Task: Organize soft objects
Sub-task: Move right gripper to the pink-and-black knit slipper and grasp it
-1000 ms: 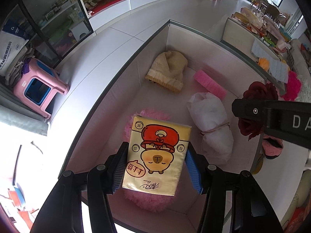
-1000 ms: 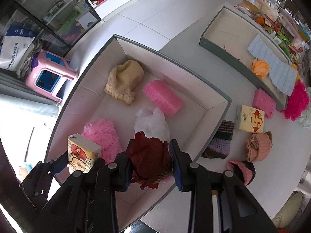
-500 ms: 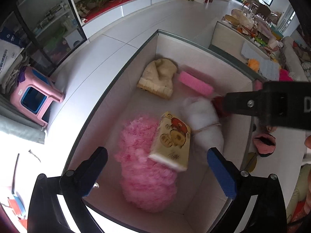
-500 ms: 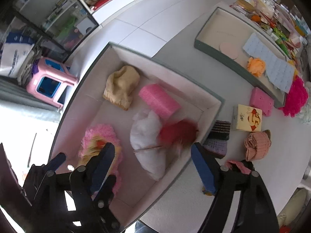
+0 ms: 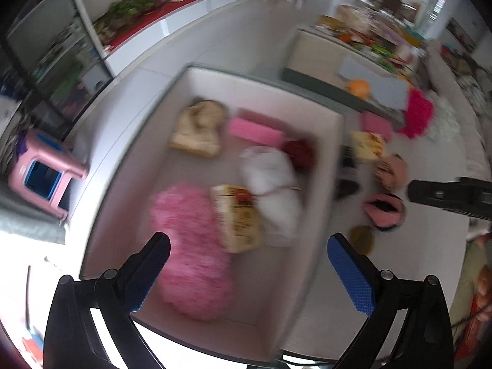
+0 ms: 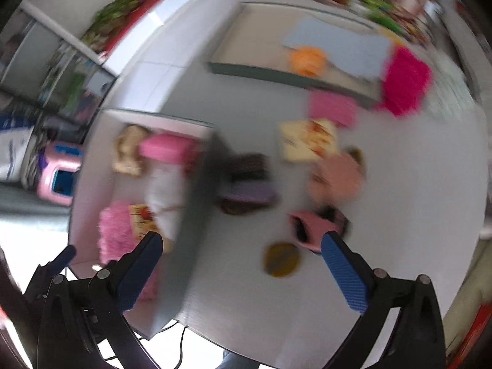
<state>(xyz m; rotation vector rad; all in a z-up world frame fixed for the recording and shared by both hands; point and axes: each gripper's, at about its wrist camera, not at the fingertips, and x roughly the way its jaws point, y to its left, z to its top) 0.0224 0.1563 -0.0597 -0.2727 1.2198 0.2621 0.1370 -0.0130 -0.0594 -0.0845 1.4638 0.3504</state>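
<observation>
Both views are motion-blurred. The white box [image 5: 333, 166] holds a beige hat [image 5: 198, 127], a pink sponge [image 5: 255, 129], a white bag [image 5: 273, 181], a dark red flower [image 5: 299, 152], a yellow tissue pack [image 5: 238, 216] and a pink fluffy piece [image 5: 190, 249]. My left gripper [image 5: 247, 272] is open and empty above the box's near end. My right gripper [image 6: 241, 272] is open and empty over the table right of the box [image 6: 196, 203]. On the table lie a second tissue pack [image 6: 309, 143], a pink knit hat [image 6: 336, 176], a dark purple knit piece [image 6: 249, 193] and a pink-and-black item [image 6: 316, 227].
A grey-green tray [image 6: 276, 73] at the back holds an orange item [image 6: 307, 58] and a blue sheet [image 6: 335, 47]. A magenta fluffy piece [image 6: 406, 81] and a pink sponge [image 6: 333, 107] lie beside it. A yellow-brown disc [image 6: 281, 259] lies near my right gripper. A pink stool [image 5: 43, 175] stands on the floor at left.
Both grippers opened: the tissue pack dropped onto the pink fluffy piece and the red flower landed in the box. Both grippers have since pulled back; the right one swung right over the table.
</observation>
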